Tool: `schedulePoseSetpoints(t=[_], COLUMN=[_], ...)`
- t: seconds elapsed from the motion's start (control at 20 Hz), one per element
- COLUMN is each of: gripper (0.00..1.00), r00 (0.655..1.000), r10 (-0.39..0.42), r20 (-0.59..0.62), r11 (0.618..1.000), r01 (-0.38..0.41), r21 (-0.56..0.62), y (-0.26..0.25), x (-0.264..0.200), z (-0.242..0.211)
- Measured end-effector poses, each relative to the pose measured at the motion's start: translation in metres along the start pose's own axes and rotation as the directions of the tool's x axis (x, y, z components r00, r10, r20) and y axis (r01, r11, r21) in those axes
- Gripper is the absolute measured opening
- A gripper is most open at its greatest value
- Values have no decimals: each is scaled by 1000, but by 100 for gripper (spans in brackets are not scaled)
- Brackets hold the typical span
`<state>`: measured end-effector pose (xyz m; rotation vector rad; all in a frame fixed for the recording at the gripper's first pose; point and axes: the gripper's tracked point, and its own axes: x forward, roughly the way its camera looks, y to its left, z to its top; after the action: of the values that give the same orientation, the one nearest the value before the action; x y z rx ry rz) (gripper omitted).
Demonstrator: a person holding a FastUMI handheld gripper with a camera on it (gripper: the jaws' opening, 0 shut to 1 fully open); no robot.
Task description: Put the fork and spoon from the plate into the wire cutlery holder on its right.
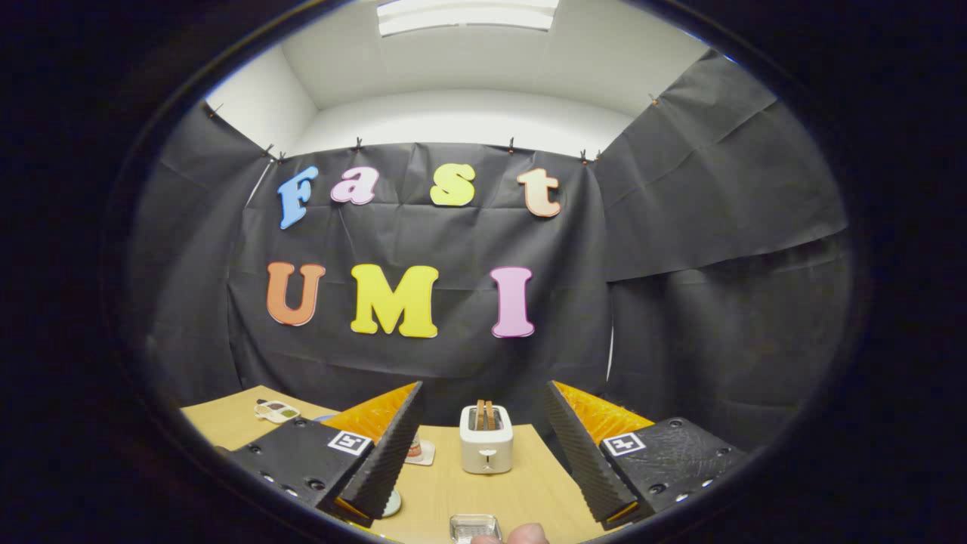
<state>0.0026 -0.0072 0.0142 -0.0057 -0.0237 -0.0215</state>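
- Gripper view: gripper (483, 442), fingers spread wide, nothing held, raised above the table (529, 483).
- Toaster (486, 438): between the fingers, beyond them; the landmark.
- Wire holder (474, 527): probably this mesh thing, nearer than the toaster, a fingertip (526, 535) beside it.
- Fork, spoon, plate: whereabouts cannot be told.
- Step advice: tilt down, find the plate left of the holder.
- Surface: pale wood; small tray (276, 411) far left of the toaster.
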Motion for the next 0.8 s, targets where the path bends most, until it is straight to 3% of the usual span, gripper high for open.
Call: schedulePoseSetpoints(t=[0.35,0.8], gripper=[95,95], r00=[1000,995], r10=[5,79], r20=[-13,-64], r11=[1000,997], r01=[-5,-80], r21=[0,-19], y=[5,38], x=[0,0], z=[-1,-12])
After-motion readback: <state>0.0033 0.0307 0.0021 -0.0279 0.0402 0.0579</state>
